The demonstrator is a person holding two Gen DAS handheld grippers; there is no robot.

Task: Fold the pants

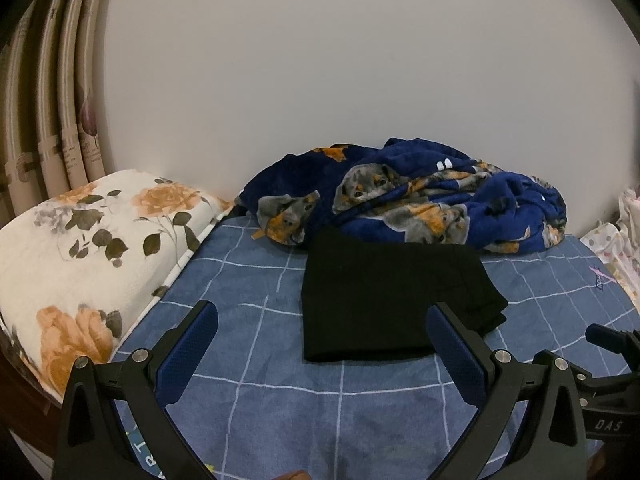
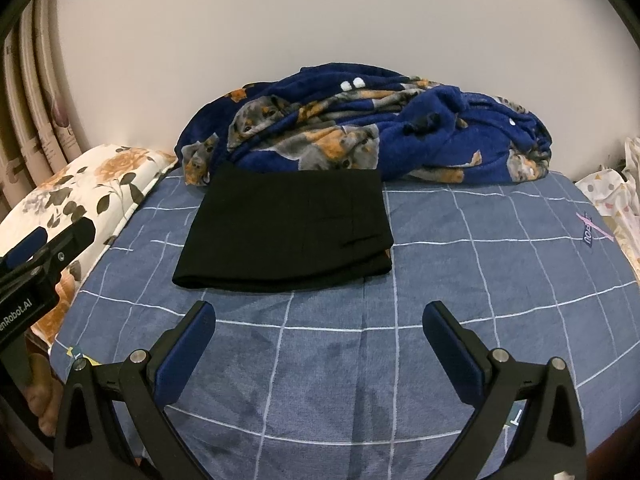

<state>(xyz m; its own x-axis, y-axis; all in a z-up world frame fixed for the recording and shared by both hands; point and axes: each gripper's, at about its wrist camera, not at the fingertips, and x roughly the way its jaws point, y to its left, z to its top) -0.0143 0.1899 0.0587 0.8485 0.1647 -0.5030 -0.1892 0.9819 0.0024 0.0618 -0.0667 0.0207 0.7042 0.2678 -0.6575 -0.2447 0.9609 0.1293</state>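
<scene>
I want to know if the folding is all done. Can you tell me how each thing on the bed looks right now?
Black pants: folded into a flat rectangle, lying on the sheet.
Blue dog blanket: crumpled in a heap by the wall.
Flowery pillow: lying at the bed's left side.
Checked sheet: spread flat.
Left tongs: open, holding nothing.
Right tongs: open, holding nothing.

Matt black cloth pants (image 2: 286,232) lie beside a fleecy blanket (image 2: 400,128).
</scene>
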